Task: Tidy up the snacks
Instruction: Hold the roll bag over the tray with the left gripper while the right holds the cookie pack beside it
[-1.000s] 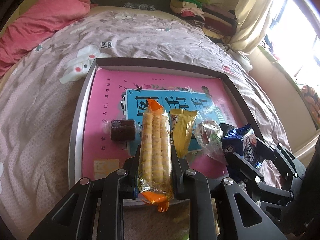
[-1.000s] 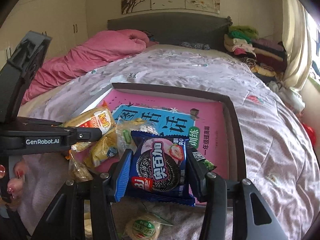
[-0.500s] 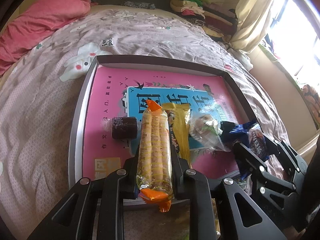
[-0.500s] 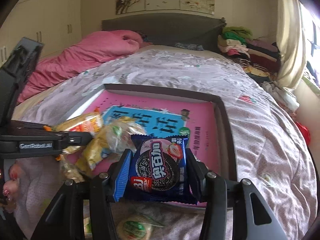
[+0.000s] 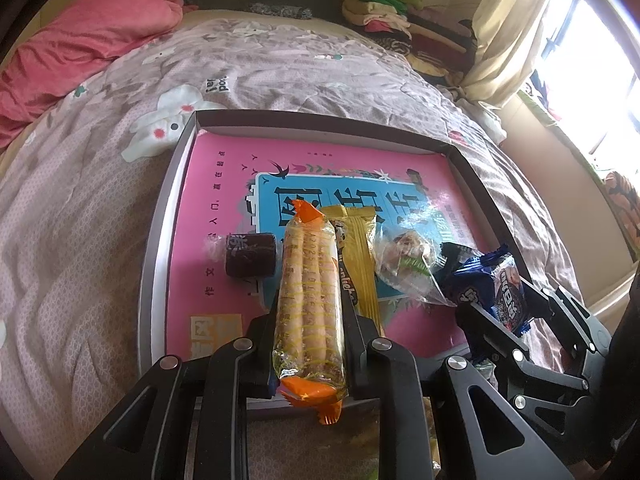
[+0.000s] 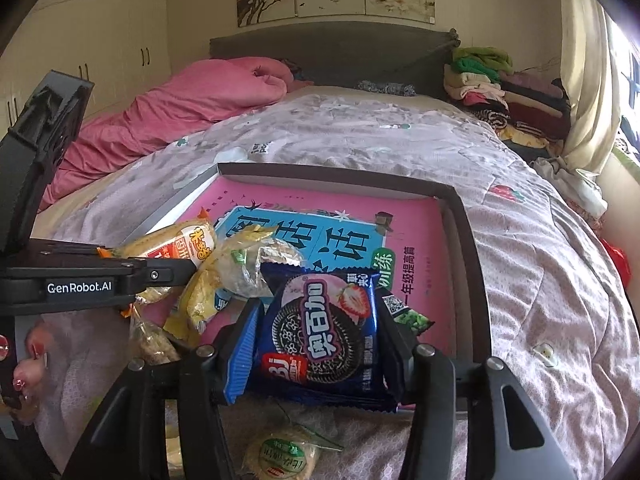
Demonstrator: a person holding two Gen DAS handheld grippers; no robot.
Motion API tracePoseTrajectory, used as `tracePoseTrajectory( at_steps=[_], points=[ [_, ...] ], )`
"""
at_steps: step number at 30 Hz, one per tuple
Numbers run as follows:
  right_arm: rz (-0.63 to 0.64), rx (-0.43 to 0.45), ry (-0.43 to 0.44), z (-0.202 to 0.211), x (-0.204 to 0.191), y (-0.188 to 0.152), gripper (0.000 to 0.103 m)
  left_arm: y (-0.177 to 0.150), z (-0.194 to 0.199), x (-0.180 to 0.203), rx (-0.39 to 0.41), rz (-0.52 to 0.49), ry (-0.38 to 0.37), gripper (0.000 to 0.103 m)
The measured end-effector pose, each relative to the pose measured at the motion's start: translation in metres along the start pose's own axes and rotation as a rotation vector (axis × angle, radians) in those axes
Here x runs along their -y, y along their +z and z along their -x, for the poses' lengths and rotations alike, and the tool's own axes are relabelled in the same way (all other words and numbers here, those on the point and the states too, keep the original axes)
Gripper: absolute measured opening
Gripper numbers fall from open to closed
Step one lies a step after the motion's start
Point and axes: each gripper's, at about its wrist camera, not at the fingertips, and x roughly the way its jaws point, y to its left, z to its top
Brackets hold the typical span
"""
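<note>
The left gripper (image 5: 310, 312) clamps a long clear-wrapped wafer-roll pack (image 5: 309, 300) over the grey tray (image 5: 158, 248)'s near edge; the right gripper (image 6: 320, 344) clamps a blue cookie packet (image 6: 322, 332) likewise; lower each flat beside the row before loosening.

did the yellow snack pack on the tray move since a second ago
Yes. The yellow snack pack turned from lying flat to on edge, now against the held wafer pack, judged against the tray.

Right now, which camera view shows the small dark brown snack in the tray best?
The left wrist view shows it best: the small dark brown snack lies unobstructed on the pink book, left of the biscuit stick pack that the left gripper clamps. In the right wrist view it is not visible.
</note>
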Motion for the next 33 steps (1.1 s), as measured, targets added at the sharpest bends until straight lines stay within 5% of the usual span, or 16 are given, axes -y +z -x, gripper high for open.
tracePoseTrajectory(
  at_steps=[21,33],
  points=[
    [-0.085,-0.016,0.042,0.02,0.014,-0.01,0.055,0.001,0.01,-0.006,0.012,0.022,-0.023,0.024],
    [-0.039,-0.023,0.026,0.0,0.003,-0.004,0.052,0.001,0.013,-0.004,0.015,0.019,-0.027,0.024]
  ],
)
